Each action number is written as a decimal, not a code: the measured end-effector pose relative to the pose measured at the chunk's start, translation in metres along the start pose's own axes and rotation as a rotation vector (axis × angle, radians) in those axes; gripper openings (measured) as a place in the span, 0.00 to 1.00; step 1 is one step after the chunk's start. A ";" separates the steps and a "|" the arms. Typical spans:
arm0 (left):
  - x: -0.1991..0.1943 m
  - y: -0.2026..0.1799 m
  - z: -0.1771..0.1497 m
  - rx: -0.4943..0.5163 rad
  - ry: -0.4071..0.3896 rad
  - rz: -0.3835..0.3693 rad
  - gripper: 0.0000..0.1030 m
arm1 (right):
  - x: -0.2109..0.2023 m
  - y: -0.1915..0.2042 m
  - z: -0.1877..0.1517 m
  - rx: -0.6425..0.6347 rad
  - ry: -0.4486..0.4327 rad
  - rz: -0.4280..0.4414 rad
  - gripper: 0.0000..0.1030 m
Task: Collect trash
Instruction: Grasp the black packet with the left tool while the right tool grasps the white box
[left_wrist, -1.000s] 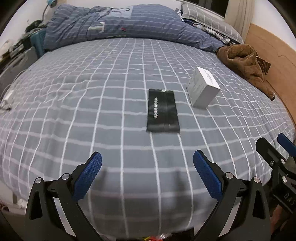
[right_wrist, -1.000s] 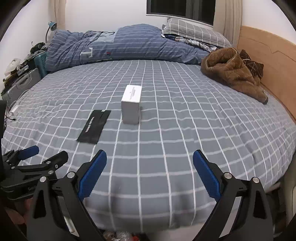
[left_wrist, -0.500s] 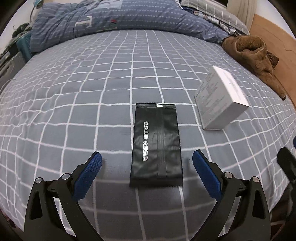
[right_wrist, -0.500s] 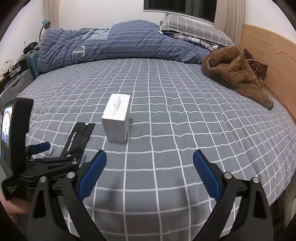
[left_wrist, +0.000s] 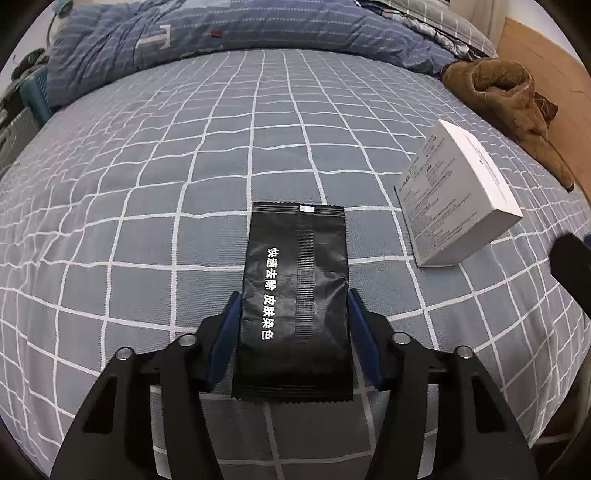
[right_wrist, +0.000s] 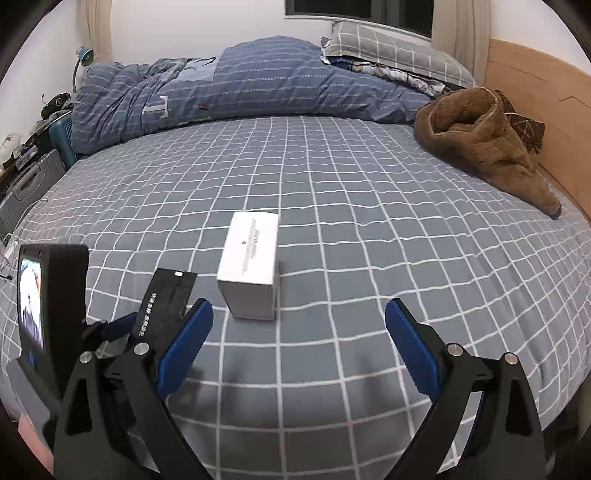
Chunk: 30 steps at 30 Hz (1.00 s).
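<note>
Black packet (left_wrist: 295, 295) lies between the left gripper's (left_wrist: 293, 314) closing jaws; right gripper's (right_wrist: 297, 332) jaws gape empty.

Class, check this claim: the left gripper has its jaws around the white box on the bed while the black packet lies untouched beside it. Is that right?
No, the items are swapped. The left wrist view shows the left gripper closing its jaws around the black packet, while the white box lies untouched beside it on the bed.

Even, bright indoor light, soft shadows, sharp focus, with strong fisheye bending and dark corners.
</note>
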<state>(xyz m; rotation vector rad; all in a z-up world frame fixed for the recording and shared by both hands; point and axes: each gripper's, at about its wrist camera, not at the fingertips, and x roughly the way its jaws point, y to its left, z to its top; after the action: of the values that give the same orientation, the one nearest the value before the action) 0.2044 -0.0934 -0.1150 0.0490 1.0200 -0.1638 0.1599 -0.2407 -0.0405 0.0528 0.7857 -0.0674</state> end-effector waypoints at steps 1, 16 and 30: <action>-0.001 0.002 0.001 0.000 0.000 -0.007 0.48 | 0.002 0.002 0.001 -0.002 0.002 0.001 0.88; -0.025 0.054 0.003 -0.048 -0.051 0.044 0.47 | 0.047 0.029 0.016 -0.023 0.041 0.020 0.88; -0.034 0.079 -0.002 -0.074 -0.054 0.066 0.47 | 0.074 0.040 0.014 -0.044 0.113 0.026 0.37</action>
<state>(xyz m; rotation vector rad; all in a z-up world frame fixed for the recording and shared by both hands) 0.1982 -0.0117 -0.0897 0.0103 0.9687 -0.0668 0.2250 -0.2054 -0.0823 0.0249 0.8991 -0.0224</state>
